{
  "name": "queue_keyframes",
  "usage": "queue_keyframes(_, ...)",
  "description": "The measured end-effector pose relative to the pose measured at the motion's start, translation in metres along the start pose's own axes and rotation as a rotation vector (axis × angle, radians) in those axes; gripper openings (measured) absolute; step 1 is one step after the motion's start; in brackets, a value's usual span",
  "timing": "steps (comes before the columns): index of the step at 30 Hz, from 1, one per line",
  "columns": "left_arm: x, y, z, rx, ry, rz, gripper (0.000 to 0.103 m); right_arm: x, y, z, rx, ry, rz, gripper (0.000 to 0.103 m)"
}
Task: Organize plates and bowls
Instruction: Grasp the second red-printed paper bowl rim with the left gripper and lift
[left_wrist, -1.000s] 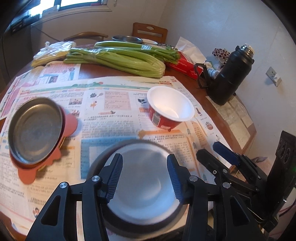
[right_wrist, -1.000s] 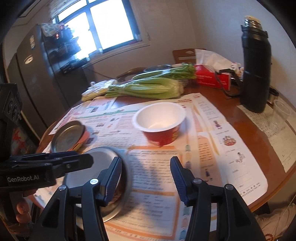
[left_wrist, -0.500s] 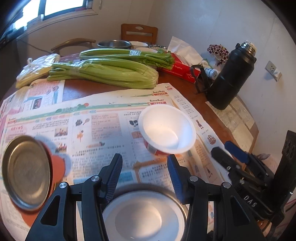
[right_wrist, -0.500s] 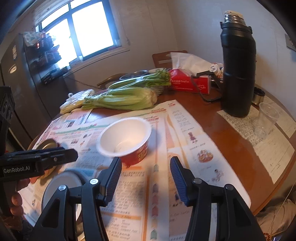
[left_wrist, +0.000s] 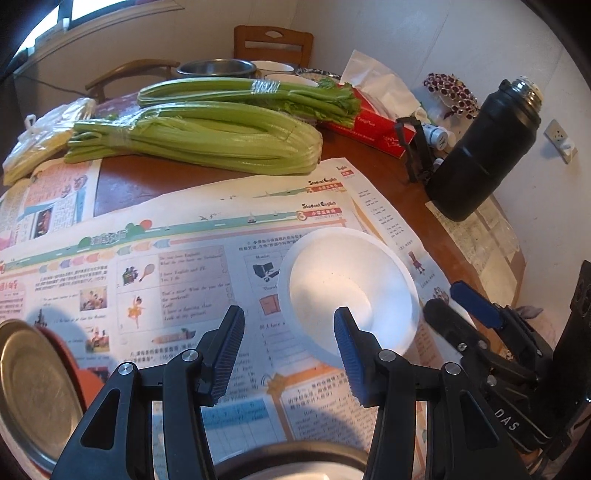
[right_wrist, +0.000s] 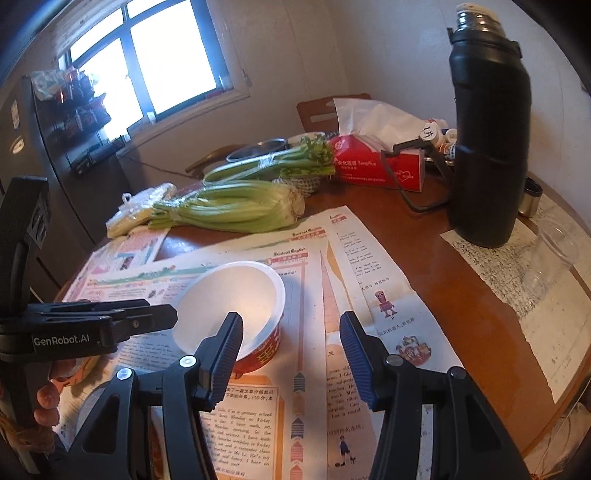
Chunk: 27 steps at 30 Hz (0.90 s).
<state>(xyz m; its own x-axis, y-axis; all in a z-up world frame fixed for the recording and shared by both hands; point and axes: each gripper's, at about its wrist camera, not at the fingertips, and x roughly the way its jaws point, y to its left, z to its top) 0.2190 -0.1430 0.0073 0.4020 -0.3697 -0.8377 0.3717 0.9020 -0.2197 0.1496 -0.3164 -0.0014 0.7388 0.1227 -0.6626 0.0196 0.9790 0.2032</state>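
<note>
A white bowl with a red outside stands upright on the newspaper. My left gripper hovers just short of it, open and empty; its right fingertip overlaps the bowl's near rim in the picture. At the left edge a steel plate lies on an orange plate. Another steel plate's rim shows under the gripper. In the right wrist view the bowl is left of centre. My right gripper is open and empty, its left finger in front of the bowl. The left gripper reaches in from the left.
Celery bunches and a bag lie across the far table. A red tissue box, a tall black flask and a clear plastic cup stand on the right. A steel basin and a chair are behind.
Both grippers have moved forward over the table toward the white bowl. The steel plate under the left gripper has slid to the bottom edge of its view. Neither gripper's opening has changed.
</note>
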Motion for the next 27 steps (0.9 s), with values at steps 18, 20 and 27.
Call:
queue_keyframes(18, 0.039, 0.012, 0.005, -0.014, 0.061, -0.031, 0.052, 0.046, 0.031, -0.003, -0.087, 0.123, 0.099, 0.054)
queue_keyframes(20, 0.042, 0.013, 0.004, -0.012, 0.068, -0.030, 0.050, 0.047, 0.035, -0.004, -0.098, 0.124, 0.105, 0.054)
queue_keyframes(27, 0.046, 0.018, 0.003, -0.020, 0.086, -0.068, 0.035, 0.052, 0.041, -0.007, -0.098, 0.141, 0.111, 0.053)
